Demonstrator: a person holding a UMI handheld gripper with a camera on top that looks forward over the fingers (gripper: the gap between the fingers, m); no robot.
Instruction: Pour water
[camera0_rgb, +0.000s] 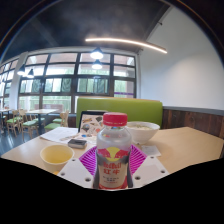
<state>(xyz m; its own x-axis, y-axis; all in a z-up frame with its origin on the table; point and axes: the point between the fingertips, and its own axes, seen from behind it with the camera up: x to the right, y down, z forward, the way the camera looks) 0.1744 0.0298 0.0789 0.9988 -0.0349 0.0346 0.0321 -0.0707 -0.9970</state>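
Observation:
A clear plastic bottle (113, 150) with a pink cap and a red and yellow label stands upright between my fingers, very close to the camera. My gripper (113, 160) is shut on the bottle, with the magenta pads (88, 160) pressing on its labelled body from both sides. The bottle's base is hidden below the view. A yellow bowl (55, 153) sits on the pale table (185, 145) to the left of the bottle. Beyond the fingers to the right, a white bowl (144, 130) rests on the table.
A printed card or box (91, 123) stands behind the bottle on the left. A green booth seat (135, 108) runs along the table's far side. Other tables and chairs (25, 118) stand by the large windows at the left.

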